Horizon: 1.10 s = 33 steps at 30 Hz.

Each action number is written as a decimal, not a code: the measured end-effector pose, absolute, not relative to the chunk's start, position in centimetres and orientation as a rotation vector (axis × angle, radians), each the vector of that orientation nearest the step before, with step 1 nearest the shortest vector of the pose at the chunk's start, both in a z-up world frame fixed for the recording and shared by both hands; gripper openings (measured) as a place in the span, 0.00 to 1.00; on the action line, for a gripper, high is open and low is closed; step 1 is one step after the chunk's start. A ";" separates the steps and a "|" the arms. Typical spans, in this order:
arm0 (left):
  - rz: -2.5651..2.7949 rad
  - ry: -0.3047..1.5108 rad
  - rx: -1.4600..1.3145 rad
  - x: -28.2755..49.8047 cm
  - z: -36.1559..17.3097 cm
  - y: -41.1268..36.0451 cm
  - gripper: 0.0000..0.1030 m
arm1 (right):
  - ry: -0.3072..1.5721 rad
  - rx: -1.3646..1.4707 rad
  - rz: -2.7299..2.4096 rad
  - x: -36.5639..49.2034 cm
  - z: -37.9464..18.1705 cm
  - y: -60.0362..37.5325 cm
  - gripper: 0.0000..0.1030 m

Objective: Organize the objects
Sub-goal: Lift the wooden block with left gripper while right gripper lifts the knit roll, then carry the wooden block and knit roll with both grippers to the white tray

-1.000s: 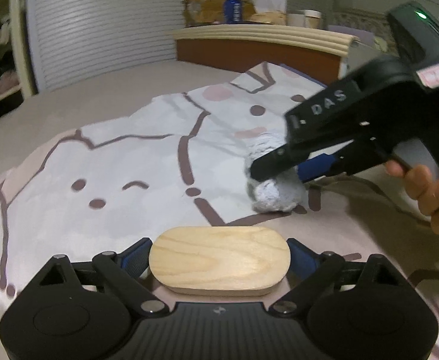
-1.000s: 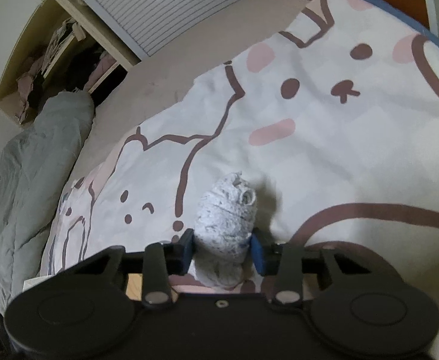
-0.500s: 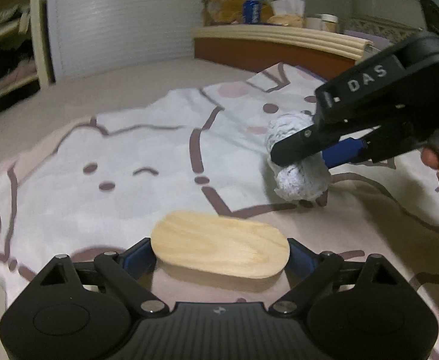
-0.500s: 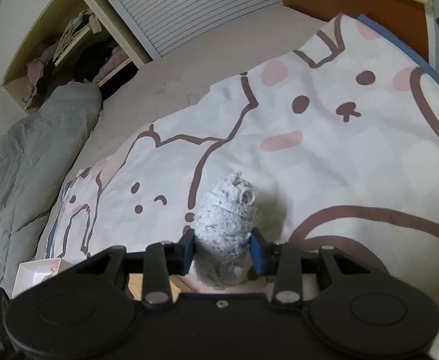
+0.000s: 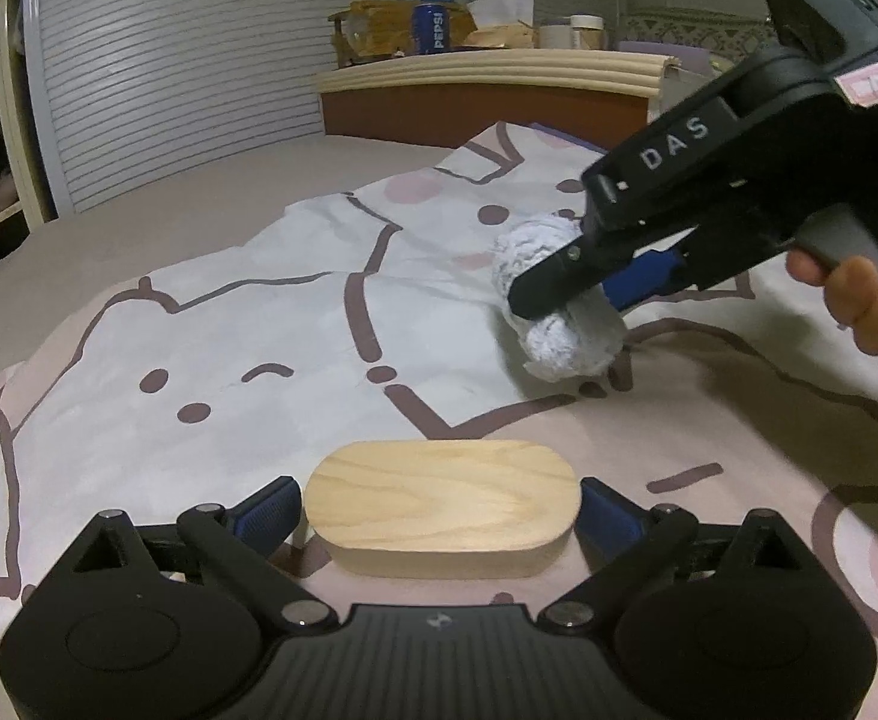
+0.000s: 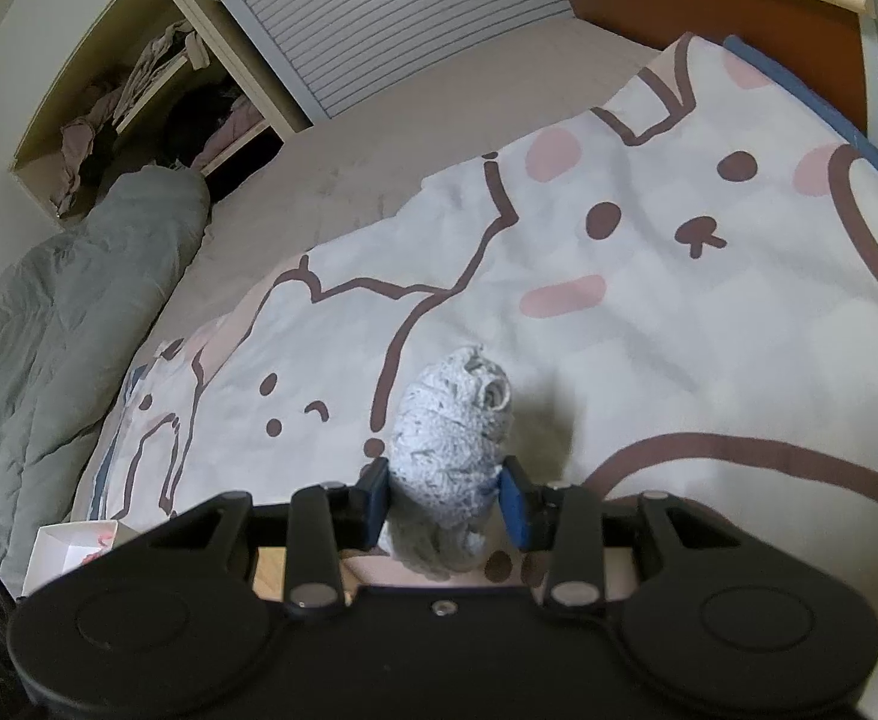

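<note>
Right claw (image 6: pixel 446 501) was pinching one rolled, speckled grey-white sock bundle (image 6: pixel 446 450) across its middle, blue pads pressed into both flanks, the bundle apparently lifted just above the cartoon-print bedspread (image 6: pixel 679 330). Left claw (image 5: pixel 439 516) was clamped on one oval wooden block (image 5: pixel 439 507), pads on its two rounded ends, low over the same bedspread. From the left view, the right claw (image 5: pixel 565 306) showed with the sock bundle (image 5: pixel 559 324) in its grip, near but apart from the block. Judged: the bundle would be light, soft and compressible, unlikely to slip, best held mid-roll so it stays wound; the block rigid, smooth, heavier, needing firm end-to-end pressure. Count: one bundle, one block, two claws. One Pepsi can (image 5: pixel 431 27) stood on the headboard ledge (image 5: pixel 499 69); one grey duvet (image 6: pixel 66 312) lay at the bed's edge.
</note>
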<state>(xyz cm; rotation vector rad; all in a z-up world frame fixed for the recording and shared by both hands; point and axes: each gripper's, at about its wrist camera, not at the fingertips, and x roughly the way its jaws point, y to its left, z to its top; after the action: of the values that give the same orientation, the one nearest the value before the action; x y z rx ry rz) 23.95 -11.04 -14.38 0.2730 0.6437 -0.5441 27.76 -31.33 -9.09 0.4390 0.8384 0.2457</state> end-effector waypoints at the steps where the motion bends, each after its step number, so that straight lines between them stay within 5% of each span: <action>1: -0.546 0.645 0.275 24.0 -14.5 -11.1 0.93 | 0.840 0.438 0.246 27.8 -9.2 -31.3 0.38; 10: -0.513 0.622 0.277 23.6 -13.9 -11.4 0.90 | 0.846 0.383 0.246 27.4 -9.1 -31.0 0.38; 33: -0.276 0.563 0.047 15.4 -1.7 -5.2 0.90 | 0.750 0.227 0.273 19.0 -0.7 -29.4 0.38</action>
<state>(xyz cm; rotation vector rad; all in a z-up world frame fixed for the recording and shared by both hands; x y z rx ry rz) 15.44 -5.18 -1.70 0.0468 0.5625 -0.2756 18.99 -29.44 -0.69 0.2270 0.7497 0.2731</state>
